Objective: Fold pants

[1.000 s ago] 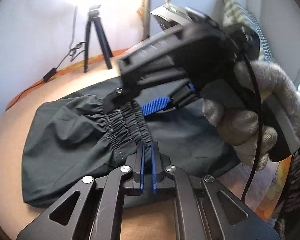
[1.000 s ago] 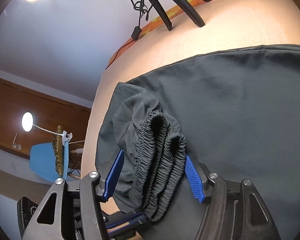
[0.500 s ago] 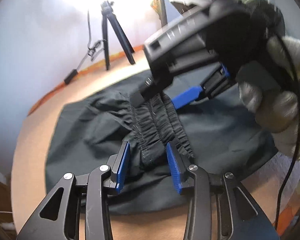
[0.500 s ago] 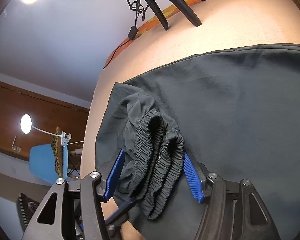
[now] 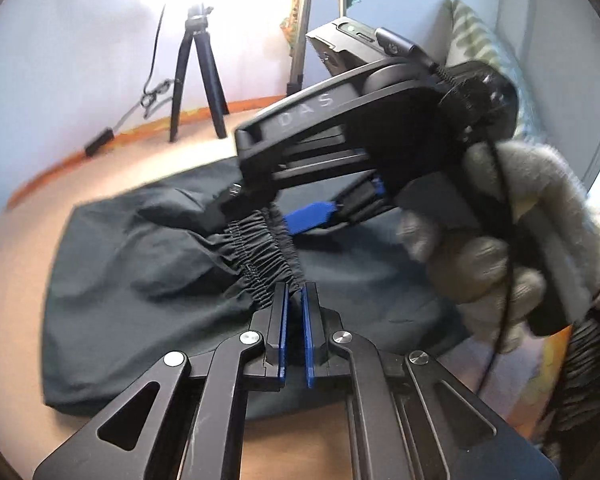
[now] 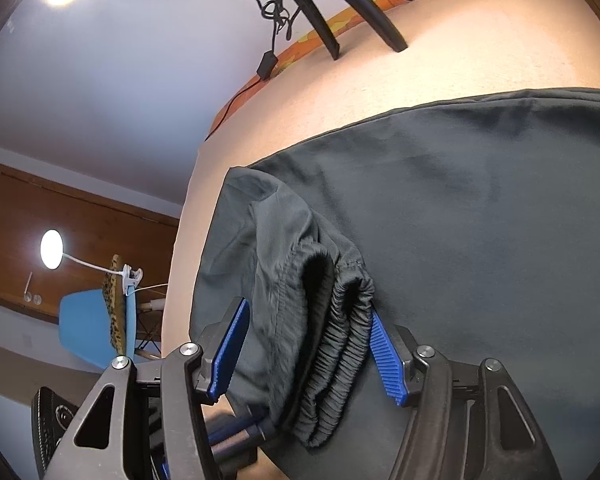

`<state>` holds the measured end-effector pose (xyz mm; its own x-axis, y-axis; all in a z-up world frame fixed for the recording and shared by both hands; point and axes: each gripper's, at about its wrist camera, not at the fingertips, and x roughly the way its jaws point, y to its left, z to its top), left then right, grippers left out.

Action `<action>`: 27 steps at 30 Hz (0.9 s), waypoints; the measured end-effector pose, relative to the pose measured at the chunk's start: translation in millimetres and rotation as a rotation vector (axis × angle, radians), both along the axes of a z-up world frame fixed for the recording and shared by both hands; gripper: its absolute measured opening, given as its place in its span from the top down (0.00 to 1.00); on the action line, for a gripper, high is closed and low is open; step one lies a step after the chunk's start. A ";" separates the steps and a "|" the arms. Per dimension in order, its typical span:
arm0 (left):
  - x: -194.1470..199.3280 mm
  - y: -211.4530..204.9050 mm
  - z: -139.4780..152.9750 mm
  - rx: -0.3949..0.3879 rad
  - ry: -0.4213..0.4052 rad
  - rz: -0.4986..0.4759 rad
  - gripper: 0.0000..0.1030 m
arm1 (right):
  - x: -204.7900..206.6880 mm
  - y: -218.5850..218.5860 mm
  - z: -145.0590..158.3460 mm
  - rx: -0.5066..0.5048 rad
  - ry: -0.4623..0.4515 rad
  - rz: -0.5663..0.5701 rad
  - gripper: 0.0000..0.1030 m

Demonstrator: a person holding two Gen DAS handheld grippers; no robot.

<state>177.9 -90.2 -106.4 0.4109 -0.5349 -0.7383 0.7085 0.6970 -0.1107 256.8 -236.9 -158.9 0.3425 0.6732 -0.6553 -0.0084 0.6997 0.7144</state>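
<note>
Now left claw [image 5: 294,312] pinching pants [image 5: 140,280] ribbed waistband; right claw [image 6: 304,344] spread astride.

— How does the left gripper [image 5: 294,300] stand?
— Angled downward, its blue fingers [image 5: 283,320] drawn nearly together.
— And the right gripper [image 6: 306,344]?
— Also tilted down, fingers [image 6: 386,360] spread wide apart, carried by a hand [image 5: 512,248] in a grey knitted glove.

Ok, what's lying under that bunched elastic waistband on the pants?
Under the waistband lies a flat layer of the same dark pants, spread on the tan surface. Whatever sits beneath that layer, and inside the bunched folds, is covered.
</note>
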 end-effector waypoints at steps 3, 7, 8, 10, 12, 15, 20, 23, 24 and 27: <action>-3.5 -4.2 -6.4 0.030 -0.023 -0.011 0.95 | 1.3 7.4 -0.5 -0.021 -0.003 0.024 0.56; -6.2 -2.3 -4.4 0.056 -0.042 0.017 0.74 | 1.2 7.9 -3.2 -0.032 0.013 0.031 0.81; -7.3 0.1 -2.1 0.061 -0.055 0.024 0.60 | 1.2 4.2 -3.0 -0.009 0.019 0.023 0.82; -14.9 4.1 3.4 0.076 -0.109 0.037 0.51 | 2.6 -4.6 0.1 0.031 0.032 0.002 0.83; -20.4 1.3 4.8 0.100 -0.148 0.023 0.51 | 4.9 -10.5 6.0 0.053 0.039 -0.011 0.83; -31.9 -11.2 2.1 0.157 -0.210 -0.014 0.51 | 6.7 -12.9 21.0 0.037 0.021 -0.007 0.83; -35.7 -16.7 3.4 0.122 -0.187 -0.017 0.51 | 0.8 -19.4 40.2 -0.045 0.007 0.024 0.84; -33.6 -6.7 14.0 0.090 -0.186 0.011 0.51 | -7.1 -38.9 45.4 -0.095 0.009 0.016 0.84; -34.2 -3.1 17.9 0.083 -0.194 0.021 0.51 | -10.4 -48.4 46.5 -0.108 0.014 0.005 0.84; -33.3 4.6 24.9 0.092 -0.218 0.057 0.51 | -24.0 -85.7 50.7 -0.143 0.019 -0.041 0.84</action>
